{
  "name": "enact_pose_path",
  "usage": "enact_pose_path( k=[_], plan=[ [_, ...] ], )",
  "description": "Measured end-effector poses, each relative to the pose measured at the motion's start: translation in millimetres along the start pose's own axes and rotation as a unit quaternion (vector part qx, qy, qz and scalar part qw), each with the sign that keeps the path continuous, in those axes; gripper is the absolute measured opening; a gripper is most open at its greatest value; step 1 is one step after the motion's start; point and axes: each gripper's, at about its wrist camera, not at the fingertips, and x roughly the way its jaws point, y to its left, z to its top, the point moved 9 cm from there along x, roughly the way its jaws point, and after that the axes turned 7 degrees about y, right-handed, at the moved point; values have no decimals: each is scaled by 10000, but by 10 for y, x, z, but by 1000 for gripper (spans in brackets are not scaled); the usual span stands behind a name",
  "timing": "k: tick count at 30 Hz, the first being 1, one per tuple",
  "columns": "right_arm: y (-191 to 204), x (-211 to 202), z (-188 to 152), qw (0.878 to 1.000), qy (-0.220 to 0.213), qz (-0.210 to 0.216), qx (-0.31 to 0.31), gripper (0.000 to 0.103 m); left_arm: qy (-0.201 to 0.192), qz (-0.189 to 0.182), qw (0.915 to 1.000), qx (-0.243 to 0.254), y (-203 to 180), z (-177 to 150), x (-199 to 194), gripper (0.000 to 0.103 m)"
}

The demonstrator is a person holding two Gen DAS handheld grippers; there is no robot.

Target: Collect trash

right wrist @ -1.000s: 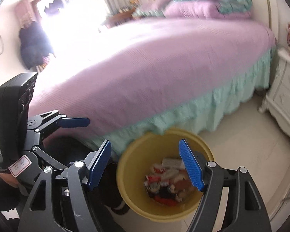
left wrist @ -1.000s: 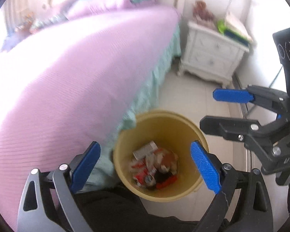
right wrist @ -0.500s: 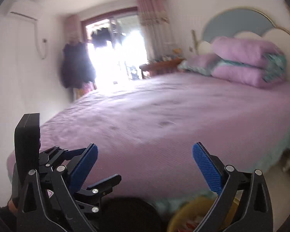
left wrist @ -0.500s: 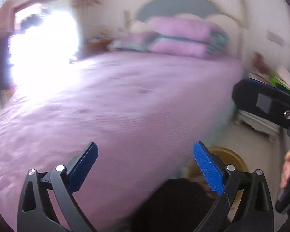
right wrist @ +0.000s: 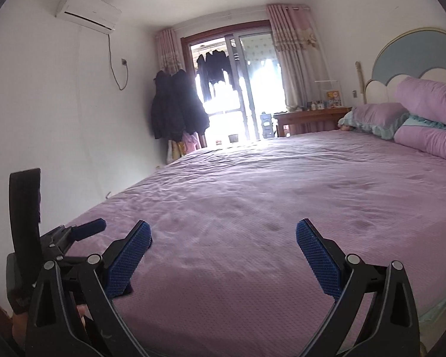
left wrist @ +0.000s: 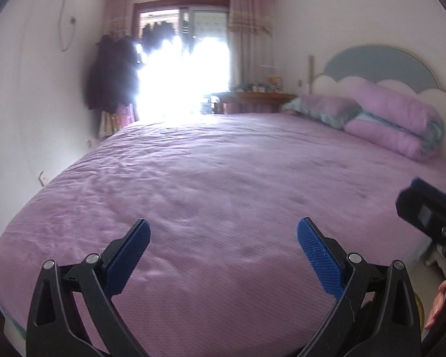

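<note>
Left wrist view shows a wide bed with a wrinkled purple quilted cover (left wrist: 223, 178) filling the frame, two purple pillows (left wrist: 395, 125) stacked by the blue headboard. No trash shows on it in either view. The left hand-held gripper (left wrist: 223, 253) is spread wide and empty; so is the right hand-held gripper (right wrist: 223, 253). A slow, steady sweep across the cover would likely best reveal small scraps.

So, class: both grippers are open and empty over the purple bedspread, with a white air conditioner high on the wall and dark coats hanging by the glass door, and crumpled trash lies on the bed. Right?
Nearly. No trash lies on the purple bedspread; the right wrist view shows it bare. The left gripper and right gripper are open and empty; the white air conditioner and dark coats are as stated.
</note>
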Motion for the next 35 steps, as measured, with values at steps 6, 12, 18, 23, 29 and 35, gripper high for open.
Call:
enact_pose_path(
  k=[6, 12, 18, 23, 29, 35],
  plan=[
    [89, 234, 60, 9994, 246, 194, -127, 95, -87, 409, 9991, -65, 290, 129, -9, 99],
    [148, 402, 184, 9990, 252, 227, -300, 95, -165, 293, 9991, -260, 360, 275, 31, 99],
    [119, 576, 213, 9987, 331, 288, -274, 95, -215, 280, 9984, -433, 481, 394, 135, 99],
    [53, 689, 197, 9985, 432, 289, -184, 95, -213, 464, 9975, -494, 587, 451, 244, 99],
    [-34, 852, 164, 9979, 581, 299, -22, 95, -174, 589, 9971, -450, 671, 505, 375, 99],
    [-277, 1009, 209, 9973, 706, 180, 101, 95, 158, 371, 9981, -468, 765, 499, 728, 99]
  ],
)
